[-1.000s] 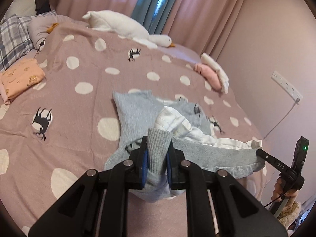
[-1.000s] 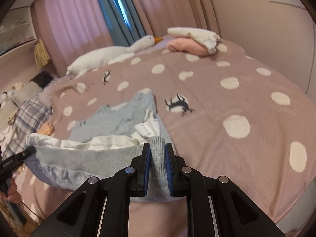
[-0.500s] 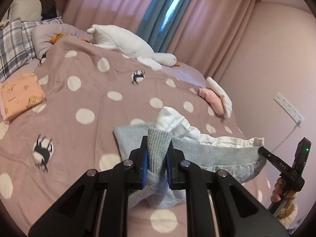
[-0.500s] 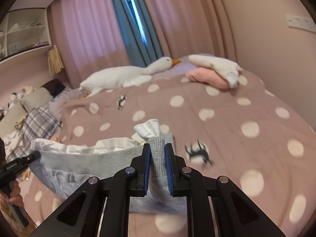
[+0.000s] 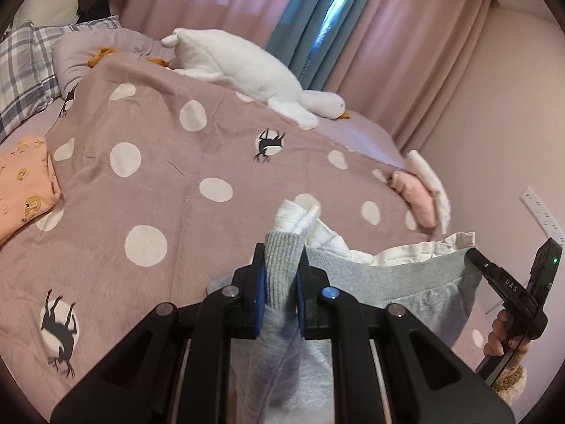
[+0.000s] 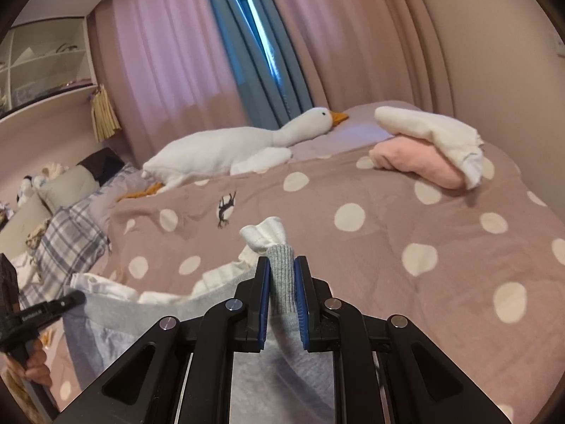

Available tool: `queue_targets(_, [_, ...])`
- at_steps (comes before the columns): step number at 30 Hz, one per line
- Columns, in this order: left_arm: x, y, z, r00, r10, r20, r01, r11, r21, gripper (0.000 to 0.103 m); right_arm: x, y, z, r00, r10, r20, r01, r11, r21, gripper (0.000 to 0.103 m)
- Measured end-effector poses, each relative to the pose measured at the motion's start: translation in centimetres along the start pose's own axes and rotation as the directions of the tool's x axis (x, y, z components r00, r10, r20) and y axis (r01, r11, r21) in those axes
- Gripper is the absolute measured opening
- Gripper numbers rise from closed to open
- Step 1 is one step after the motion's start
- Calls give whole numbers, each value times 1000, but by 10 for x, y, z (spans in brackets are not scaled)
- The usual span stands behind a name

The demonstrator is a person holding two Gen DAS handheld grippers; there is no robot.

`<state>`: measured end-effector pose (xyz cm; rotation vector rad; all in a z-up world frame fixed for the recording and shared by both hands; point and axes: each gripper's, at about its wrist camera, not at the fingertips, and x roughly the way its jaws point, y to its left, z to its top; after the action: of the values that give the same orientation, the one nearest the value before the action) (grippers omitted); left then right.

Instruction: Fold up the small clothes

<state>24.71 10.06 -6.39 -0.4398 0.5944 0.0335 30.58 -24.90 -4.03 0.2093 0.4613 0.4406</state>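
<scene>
Landmark: grey garment, held up over the near part of the bed with a white lining or second white piece bunched along its top edge; can't tell which from here.

Left of garment: orange folded piece at the bed's far-left edge, plaid pillow beyond it.

At its left corner: left gripper, fingers nearly closed, clamped on the ribbed grey cuff. Fabric hangs below the fingers.

Behind garment: white goose plush lying along the far side of the bed, curtains behind that.

At its right corner: right gripper, fingers nearly closed, pinching the other ribbed cuff. Top edge spans between the two grippers, sagging slightly.

Right of and beyond garment: pink folded piece with a white one on top, near the wall.
</scene>
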Motion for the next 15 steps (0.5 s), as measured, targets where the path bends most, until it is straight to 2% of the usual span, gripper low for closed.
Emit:
queue_targets(8, [58,16,13,996,61,-58,-61,998,5,13,73,-18,1,995,8,-102,-1,998,67,14])
queue_targets(10, [73,20,11,991,87,-98,-86,996,15,13,86,-28,-7,991,0,-133,12,996,89,14])
queue_targets(15, [112,35,-3,971,153,-185,-151,988,26,14,120,-57,-27,965,9,-261,40,982,185,14])
